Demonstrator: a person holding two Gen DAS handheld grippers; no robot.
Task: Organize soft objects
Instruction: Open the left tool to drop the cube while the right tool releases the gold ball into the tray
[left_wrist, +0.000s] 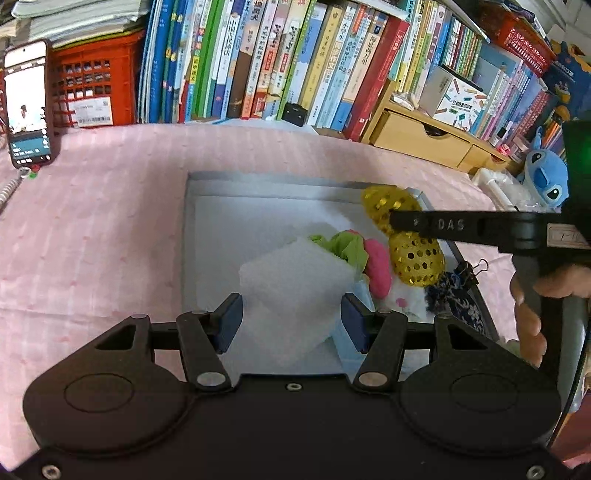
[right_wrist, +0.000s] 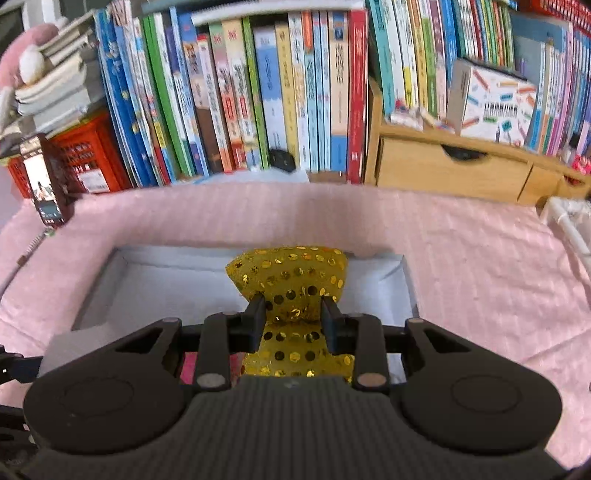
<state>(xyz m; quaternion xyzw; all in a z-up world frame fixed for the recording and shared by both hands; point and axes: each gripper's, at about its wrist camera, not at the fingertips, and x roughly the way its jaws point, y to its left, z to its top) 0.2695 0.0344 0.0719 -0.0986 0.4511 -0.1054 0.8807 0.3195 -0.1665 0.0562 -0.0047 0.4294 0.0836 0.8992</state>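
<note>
Left wrist view: the left gripper (left_wrist: 291, 317) pinches a white foam block (left_wrist: 295, 291) between its blue pads, holding it over the near half of the grey tray (left_wrist: 207, 236), with a green-and-pink soft toy (left_wrist: 354, 254) at two o'clock from the block. Further right, the right gripper (right_wrist: 293, 321) is clamped on the waist of a gold sequinned bow-shaped cushion (right_wrist: 290, 277) (its long axis runs nine to three, across the jaws). The cushion hangs above the tray's far right corner, at twelve o'clock from that gripper, so the right hand likely sets down first.
</note>
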